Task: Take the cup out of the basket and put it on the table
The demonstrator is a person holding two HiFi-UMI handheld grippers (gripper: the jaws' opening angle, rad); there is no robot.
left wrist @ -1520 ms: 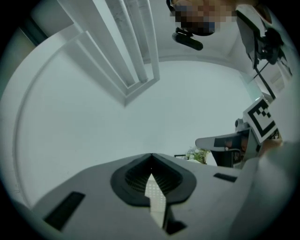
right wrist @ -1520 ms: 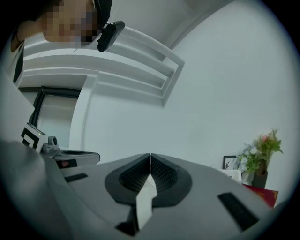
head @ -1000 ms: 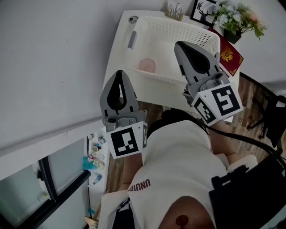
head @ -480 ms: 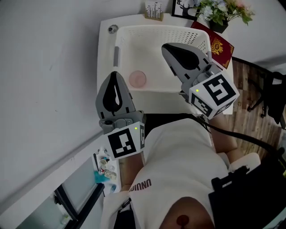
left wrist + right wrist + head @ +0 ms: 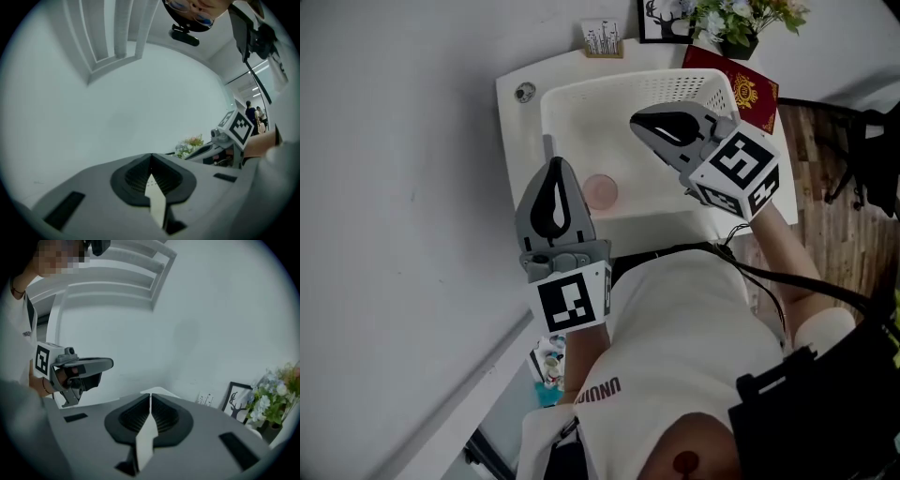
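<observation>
A pale pink cup stands inside the white slatted basket, near its front left corner. My left gripper is shut and empty, its tip at the basket's front left edge, just left of the cup. Above the middle of the basket my right gripper is shut with nothing in it, pointing left. In the left gripper view the jaws meet against a bare wall. The right gripper view shows the same of its own jaws, with the left gripper beyond them.
The basket sits on a small white table against the wall. Behind it are a potted bunch of flowers, a framed picture, a small card stand and a red booklet. A wooden floor lies to the right.
Both grippers have closed in on the basket. The right one has swung left over its middle, and the left one has come up beside the cup. Both stayed shut.
</observation>
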